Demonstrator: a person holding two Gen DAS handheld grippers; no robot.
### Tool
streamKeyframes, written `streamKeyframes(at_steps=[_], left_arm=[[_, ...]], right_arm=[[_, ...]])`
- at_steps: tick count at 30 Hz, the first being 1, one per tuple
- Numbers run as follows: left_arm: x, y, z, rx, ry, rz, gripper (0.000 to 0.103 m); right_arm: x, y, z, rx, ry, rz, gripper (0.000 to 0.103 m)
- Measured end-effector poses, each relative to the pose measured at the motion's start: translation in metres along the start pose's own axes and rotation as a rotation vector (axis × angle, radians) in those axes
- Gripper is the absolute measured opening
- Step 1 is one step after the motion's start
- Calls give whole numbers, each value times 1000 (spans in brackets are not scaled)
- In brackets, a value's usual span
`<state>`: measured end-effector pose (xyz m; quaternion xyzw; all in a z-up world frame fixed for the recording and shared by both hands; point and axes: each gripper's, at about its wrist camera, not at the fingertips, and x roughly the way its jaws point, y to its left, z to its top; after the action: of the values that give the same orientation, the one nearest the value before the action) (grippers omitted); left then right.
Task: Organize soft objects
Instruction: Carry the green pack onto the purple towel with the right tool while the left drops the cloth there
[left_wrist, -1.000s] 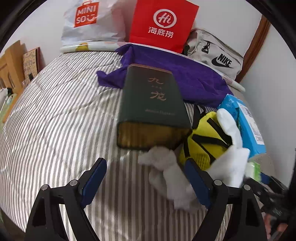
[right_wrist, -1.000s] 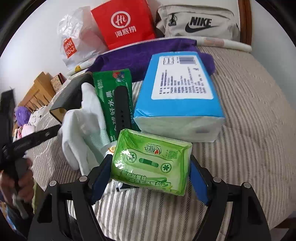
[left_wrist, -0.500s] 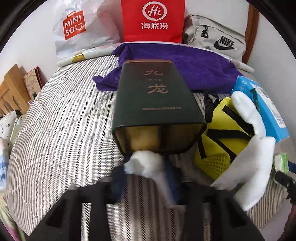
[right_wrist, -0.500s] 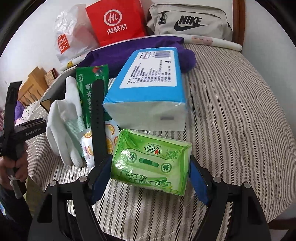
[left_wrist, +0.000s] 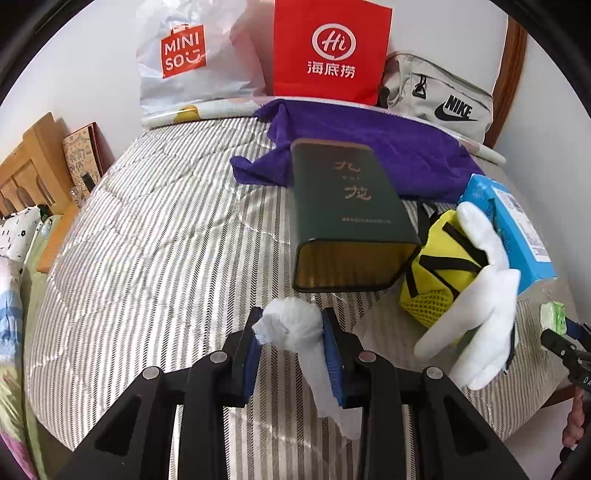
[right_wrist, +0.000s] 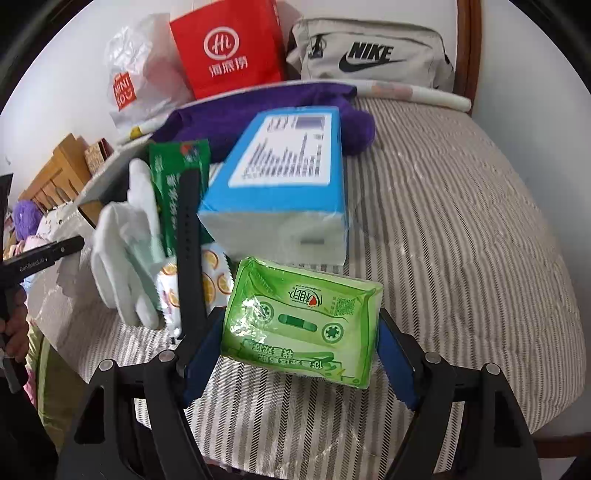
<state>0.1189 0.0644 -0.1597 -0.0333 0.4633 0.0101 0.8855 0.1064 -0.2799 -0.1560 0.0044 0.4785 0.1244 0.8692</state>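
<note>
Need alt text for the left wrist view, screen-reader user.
The left hand-held gripper is shut on a crumpled white cloth above a striped bed cover. Just beyond lies a dark green box with its open end facing the camera; right of it are a yellow mesh pouch and a white glove.

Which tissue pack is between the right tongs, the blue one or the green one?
The green pack, printed like a cassette; the larger blue pack lies beyond it on the bed.

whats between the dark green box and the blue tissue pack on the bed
In the left wrist view, a yellow mesh pouch with a white glove draped over it lies between the dark green box and blue tissue pack.
</note>
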Motion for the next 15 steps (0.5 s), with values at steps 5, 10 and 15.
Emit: streamKeyframes(at_steps=[5,10,15], left_arm=[[-15,1,7,-7,-23,-16,30],[-28,0,22,-9,-47,-27,30],[-38,1,45,-12,-68,-39,30]], right_arm=[[-27,4,11,-27,-47,13,78],[-48,11,34,-64,-96,23,78],[-53,14,62,-78,-115,18,78]])
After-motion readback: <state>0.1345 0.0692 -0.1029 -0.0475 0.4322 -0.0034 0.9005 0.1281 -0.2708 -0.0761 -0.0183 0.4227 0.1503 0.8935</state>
